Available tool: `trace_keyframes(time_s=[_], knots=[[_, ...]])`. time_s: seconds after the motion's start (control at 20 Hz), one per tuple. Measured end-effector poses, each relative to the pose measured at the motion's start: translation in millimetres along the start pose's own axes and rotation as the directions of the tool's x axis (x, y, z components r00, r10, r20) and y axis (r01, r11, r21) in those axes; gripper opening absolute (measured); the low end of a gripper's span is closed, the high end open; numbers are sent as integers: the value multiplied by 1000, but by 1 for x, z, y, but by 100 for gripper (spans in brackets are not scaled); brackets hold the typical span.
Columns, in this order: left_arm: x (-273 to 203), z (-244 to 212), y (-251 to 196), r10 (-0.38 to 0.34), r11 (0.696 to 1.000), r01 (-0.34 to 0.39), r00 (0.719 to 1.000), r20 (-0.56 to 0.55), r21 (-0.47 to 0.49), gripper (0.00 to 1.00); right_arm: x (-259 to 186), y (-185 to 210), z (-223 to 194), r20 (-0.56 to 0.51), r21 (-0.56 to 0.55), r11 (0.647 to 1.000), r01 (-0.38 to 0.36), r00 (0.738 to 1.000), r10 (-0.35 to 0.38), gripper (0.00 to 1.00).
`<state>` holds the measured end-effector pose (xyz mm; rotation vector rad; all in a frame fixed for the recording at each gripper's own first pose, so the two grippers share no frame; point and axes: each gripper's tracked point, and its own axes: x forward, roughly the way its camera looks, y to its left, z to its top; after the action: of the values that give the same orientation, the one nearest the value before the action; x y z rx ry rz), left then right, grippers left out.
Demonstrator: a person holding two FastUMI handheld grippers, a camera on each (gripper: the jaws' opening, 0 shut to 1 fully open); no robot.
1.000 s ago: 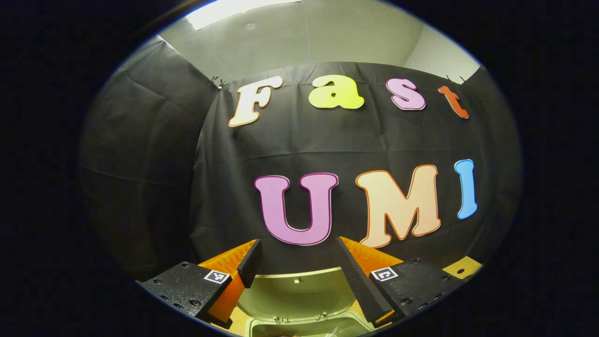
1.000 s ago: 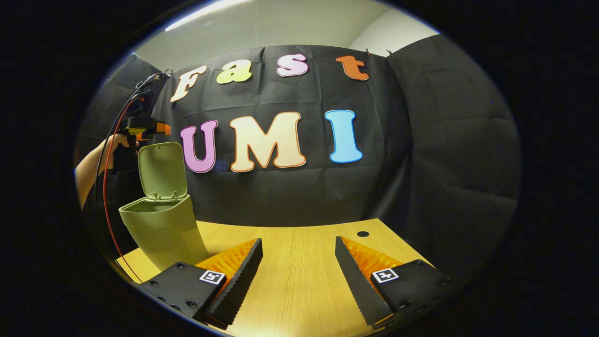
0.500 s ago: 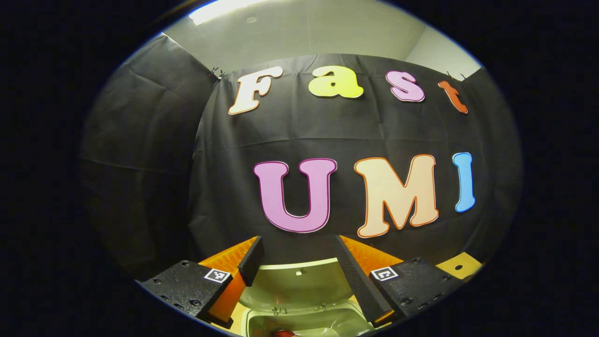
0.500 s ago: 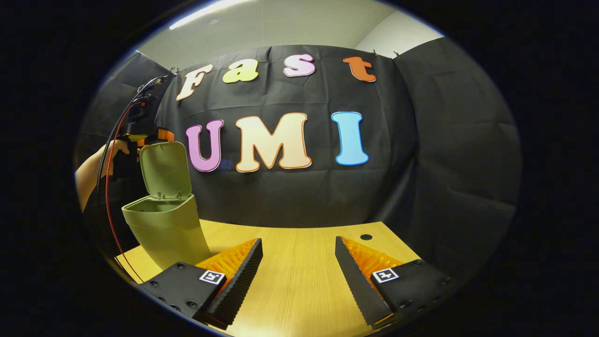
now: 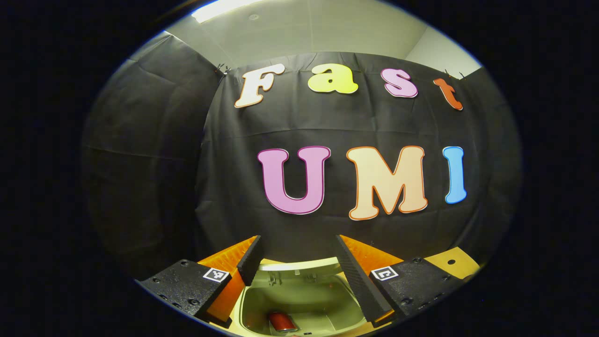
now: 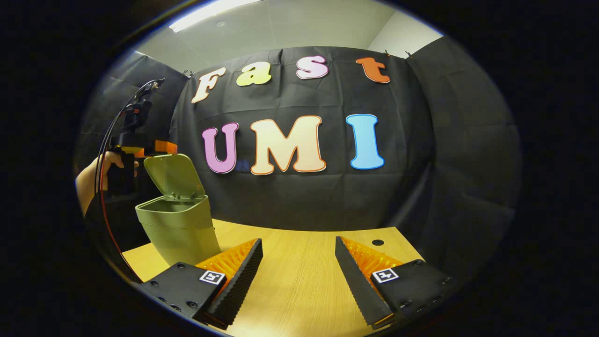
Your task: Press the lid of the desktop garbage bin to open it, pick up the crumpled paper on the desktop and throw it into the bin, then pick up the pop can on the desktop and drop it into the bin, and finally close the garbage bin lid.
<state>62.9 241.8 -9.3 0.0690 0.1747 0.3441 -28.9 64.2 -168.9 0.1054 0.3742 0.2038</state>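
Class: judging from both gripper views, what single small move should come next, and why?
Probably lower the left gripper onto the raised lid to close it: the pop can already lies inside the bin, and both grippers stand open.

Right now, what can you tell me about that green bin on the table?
The bin looks like olive-green plastic, wider at the rim than at the base, standing upright near the wooden table's left end. Its hinged lid stands raised at the back, tilted, so the bin is open. A red can lies inside. The left tool sits at the lid's top edge.
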Motion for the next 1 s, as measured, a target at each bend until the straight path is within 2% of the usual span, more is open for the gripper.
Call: trace_keyframes(time_s=[0.2, 0.35, 0.75, 1.0], knots=[[-15, -28, -5, 9, 1000, -10, 998, -56, -11, 96, 0, 0, -2, -9, 0, 999, -34, 999, 34, 98], [-26, -48, -9, 13, 999, -17, 996, -88, -38, 94, -2, 0, -5, -17, -15, 998, -53, 998, 53, 98], [-41, -105, -17, 9, 999, -18, 982, -188, -49, 94, 0, -1, -14, -50, -19, 997, -68, 997, 67, 98], [-48, -133, -22, 4, 1000, -5, 971, -240, -4, 95, 0, 8, -20, -63, -8, 996, -94, 994, 94, 98]])
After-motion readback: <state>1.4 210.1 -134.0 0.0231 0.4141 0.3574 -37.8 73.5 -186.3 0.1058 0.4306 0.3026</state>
